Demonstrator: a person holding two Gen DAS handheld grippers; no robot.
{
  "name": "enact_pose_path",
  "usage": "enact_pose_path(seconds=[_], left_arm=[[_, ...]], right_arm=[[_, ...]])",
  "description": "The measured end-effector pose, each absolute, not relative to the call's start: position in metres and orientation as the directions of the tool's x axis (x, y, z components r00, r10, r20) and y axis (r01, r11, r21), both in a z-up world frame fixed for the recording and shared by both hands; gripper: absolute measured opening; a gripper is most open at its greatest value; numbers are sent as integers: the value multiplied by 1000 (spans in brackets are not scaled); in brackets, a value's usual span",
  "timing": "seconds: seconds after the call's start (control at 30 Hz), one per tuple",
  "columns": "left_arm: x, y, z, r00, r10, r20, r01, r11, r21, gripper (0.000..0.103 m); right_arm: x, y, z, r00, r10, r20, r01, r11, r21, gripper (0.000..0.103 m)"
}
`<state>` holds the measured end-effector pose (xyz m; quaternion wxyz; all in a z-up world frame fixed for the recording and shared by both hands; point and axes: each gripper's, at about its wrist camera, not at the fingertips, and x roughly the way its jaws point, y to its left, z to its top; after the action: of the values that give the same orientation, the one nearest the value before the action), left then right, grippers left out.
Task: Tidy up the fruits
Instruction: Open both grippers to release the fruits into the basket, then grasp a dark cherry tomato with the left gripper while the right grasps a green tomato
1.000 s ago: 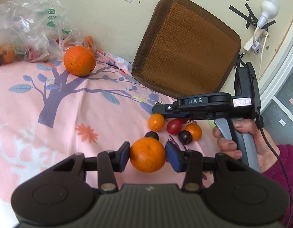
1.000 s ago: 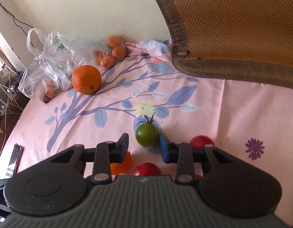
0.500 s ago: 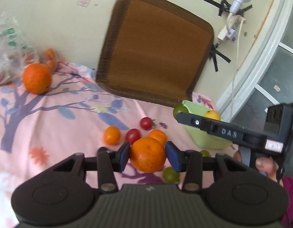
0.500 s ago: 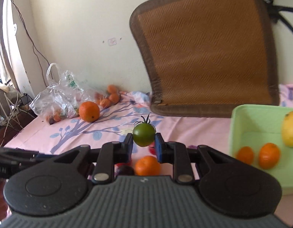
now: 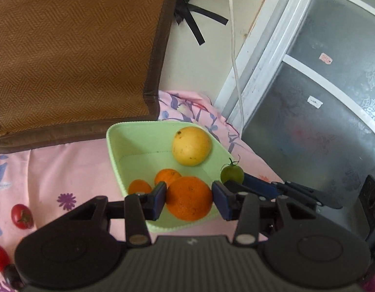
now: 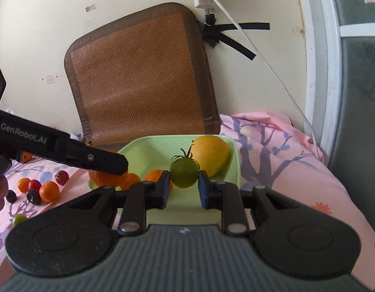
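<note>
My left gripper (image 5: 189,198) is shut on a large orange (image 5: 188,197) and holds it over the near edge of a light green tray (image 5: 119,150). The tray holds a yellow fruit (image 5: 191,145) and two small oranges (image 5: 167,175). My right gripper (image 6: 183,187) is shut on a green tomato (image 6: 183,172) with a stem, over the tray (image 6: 143,147) near the yellow fruit (image 6: 211,155). The green tomato (image 5: 232,174) also shows at the tray's right rim in the left wrist view. The left gripper's arm hides part of the held orange (image 6: 103,178) in the right wrist view.
Small oranges (image 6: 49,191), red tomatoes (image 6: 62,177), dark fruits (image 6: 32,196) and a green one (image 6: 19,219) lie on the pink floral cloth (image 6: 284,170) left of the tray. A brown woven mat (image 6: 138,80) leans on the wall. A white cable (image 5: 233,48) hangs beside a door frame.
Both grippers have swung right, away from the loose fruit, and now hold their fruits over the green tray. Both stay shut on them.
</note>
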<state>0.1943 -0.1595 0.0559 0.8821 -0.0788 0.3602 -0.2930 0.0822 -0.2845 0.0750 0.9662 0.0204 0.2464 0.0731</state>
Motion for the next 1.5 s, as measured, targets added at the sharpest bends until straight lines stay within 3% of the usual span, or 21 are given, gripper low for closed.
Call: enact_pose_path(seconds=[0.33,0.57,0.67,0.83,0.97,1.07,1.33,1.4,1.5], left_arm=[[199,-179,47,569,-534,-626,443,840,-314,48],[135,-135,73,655,-560,-507,452,828,-332,48],[98,-90,71,696,-509,-507,409,861,-302,49],[55,-7,55,754,-293,-588,203,955,-215,49],[33,45,42,772,-161,-614,48,979,-196,49],[26,68,34,779,-162,-606,12,970,-243,49],[50,66,25,782,-198,-591,72,971,-230,49],[64,59,23,776,-217,-592,104,970,-220,49],[81,48,17,774,-209,-597,132,977,-169,49]], right_arm=[[72,-305,70,899,149,-411,-96,984,148,33],[57,-336,80,960,104,-262,-30,962,271,32],[55,-341,80,966,83,-243,-7,954,299,32],[55,-329,82,951,115,-288,-19,949,315,33],[40,-292,92,930,222,-292,-139,950,281,33],[27,-259,95,903,298,-309,-224,942,251,32],[16,-178,78,755,477,-450,-392,878,275,34],[18,-163,74,733,482,-481,-412,876,250,49],[23,-144,70,718,467,-517,-430,881,199,50]])
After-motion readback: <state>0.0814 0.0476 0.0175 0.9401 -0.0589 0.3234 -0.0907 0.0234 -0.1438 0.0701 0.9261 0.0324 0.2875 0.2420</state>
